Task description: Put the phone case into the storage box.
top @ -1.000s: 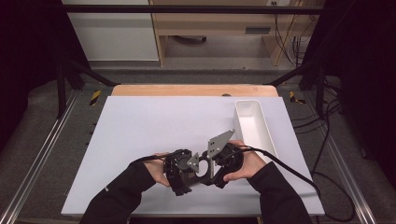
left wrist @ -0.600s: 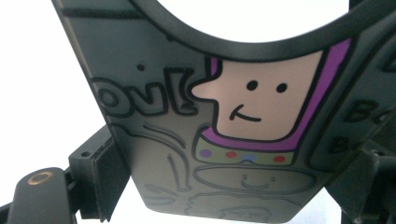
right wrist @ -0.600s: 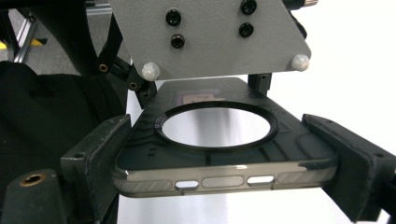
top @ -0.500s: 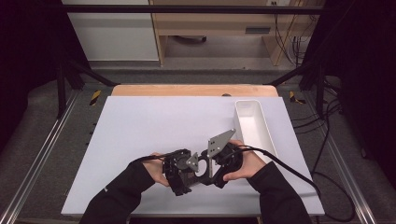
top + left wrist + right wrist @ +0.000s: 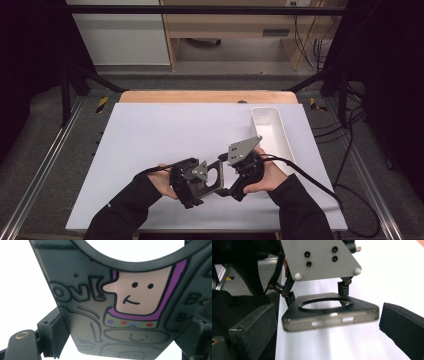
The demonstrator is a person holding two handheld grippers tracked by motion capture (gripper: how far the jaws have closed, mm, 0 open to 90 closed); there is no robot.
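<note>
Phone case [image 5: 212, 176] sits clamped in your left gripper [image 5: 192, 182], at 6 o'clock on the table [image 5: 150, 135]. Your right gripper [image 5: 325, 325] gapes wide, case between its jaws, untouched.

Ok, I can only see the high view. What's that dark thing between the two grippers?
Observer: It's a smoky grey phone case with a round hole in it. The right gripper view shows it close up.
Operator: Is there a picture on it?
Observer: Yes. The left gripper view shows a cartoon face printed on it, smiling, with a purple border.
Operator: Is the right gripper grabbing it too?
Observer: No. The right gripper has its jaws wide open, one on each side of the case, and neither touches it.
</note>
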